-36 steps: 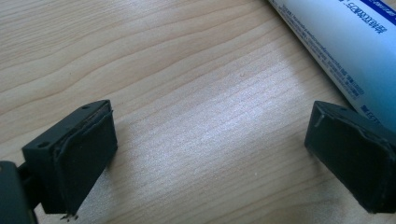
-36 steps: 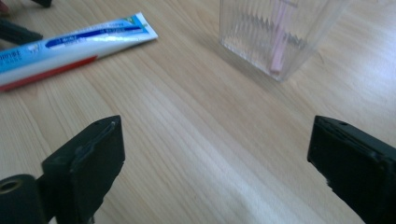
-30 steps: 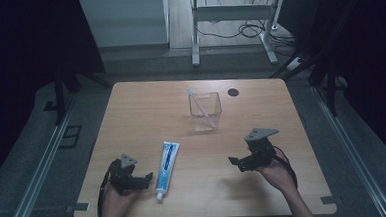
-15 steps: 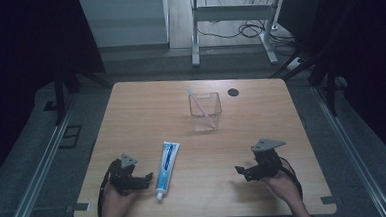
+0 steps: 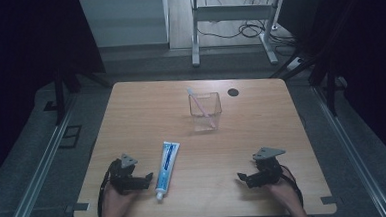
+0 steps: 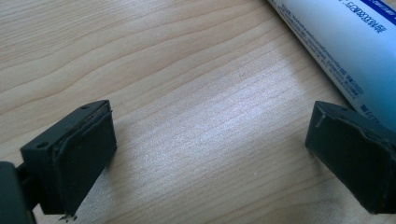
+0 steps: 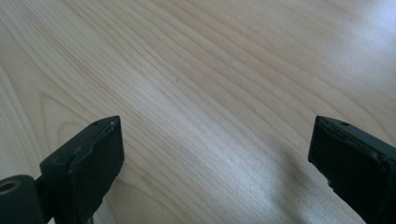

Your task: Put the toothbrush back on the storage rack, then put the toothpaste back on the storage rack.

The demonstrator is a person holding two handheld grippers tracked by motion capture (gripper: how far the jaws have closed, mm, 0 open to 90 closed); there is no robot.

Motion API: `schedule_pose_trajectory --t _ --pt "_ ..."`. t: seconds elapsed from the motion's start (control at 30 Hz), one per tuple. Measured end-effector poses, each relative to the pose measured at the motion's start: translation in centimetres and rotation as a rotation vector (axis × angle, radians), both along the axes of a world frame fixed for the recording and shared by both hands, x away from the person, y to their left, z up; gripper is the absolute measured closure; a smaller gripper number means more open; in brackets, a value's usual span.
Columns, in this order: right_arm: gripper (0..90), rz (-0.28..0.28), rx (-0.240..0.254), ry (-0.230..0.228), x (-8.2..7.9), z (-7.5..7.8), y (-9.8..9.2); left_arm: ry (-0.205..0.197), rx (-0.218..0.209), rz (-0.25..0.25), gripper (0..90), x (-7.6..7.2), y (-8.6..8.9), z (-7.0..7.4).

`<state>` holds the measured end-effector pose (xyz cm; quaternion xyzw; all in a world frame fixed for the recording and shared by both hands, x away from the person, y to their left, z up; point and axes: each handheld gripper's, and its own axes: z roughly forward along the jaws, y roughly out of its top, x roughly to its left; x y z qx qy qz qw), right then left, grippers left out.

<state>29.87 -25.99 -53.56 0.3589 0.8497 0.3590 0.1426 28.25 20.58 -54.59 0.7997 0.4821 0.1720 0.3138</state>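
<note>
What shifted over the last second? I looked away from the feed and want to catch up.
The right tool came down and back toward the person's edge of the table, and it now sits low over bare wood with its jaws wide apart. It took hold of nothing. The left tool, also open, stayed beside the toothpaste tube; the clear cup with the toothbrush did not move.

Bare table [image 5: 243, 151] between toothpaste tube [image 5: 167, 162] and right hand-held gripper [image 5: 245, 178].
</note>
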Motion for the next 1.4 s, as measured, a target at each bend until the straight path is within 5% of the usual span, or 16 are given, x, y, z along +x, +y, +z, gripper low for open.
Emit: schedule_pose_trajectory --t 0.4,0.73,1.0,1.4 --pt "4.3 -0.005 -0.010 -0.006 0.2 -0.8 -0.4 0.003 0.005 -0.021 14.0 -0.2 -0.3 0.6" --pt "5.8 -0.010 -0.009 -0.009 0.2 -0.8 -0.5 -0.037 -0.062 -0.040 35.9 -0.8 -0.5 2.6" --pt "7.3 -0.016 -0.008 -0.013 0.2 -0.7 -0.5 -0.051 -0.082 -0.106 53.9 -1.0 -1.8 4.2" --pt "9.2 -0.025 -0.005 -0.017 0.2 -0.7 -0.6 -0.009 -0.103 -0.236 79.9 -1.6 -5.5 5.0"
